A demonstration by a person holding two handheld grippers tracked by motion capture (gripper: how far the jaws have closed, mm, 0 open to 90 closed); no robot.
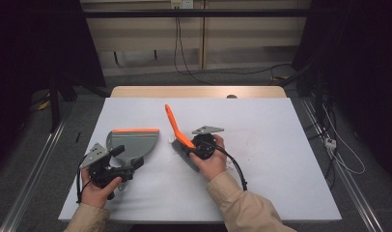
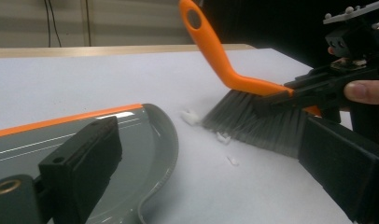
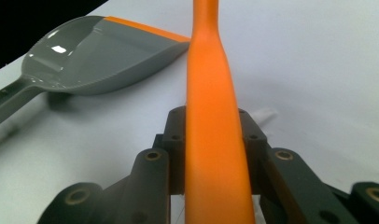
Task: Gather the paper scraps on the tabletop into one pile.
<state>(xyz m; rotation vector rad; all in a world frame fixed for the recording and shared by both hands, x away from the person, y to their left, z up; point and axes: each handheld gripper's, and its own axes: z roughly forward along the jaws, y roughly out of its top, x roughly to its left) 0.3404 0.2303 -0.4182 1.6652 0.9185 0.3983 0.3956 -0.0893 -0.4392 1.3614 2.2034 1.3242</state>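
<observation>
The left gripper view shows the right gripper [image 2: 290,95] squeezing the brush [image 2: 253,116]; sweep gently so the crumbs [image 2: 191,116] reach the dustpan [image 2: 150,140], held by the left gripper [image 1: 118,164].

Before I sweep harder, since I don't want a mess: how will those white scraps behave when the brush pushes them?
The white scraps look tiny and thin, so probably very light and apt to scatter. The brush bristles look soft and splayed, so some may slip past. The dustpan lies close, so short strokes likely suffice.
</observation>
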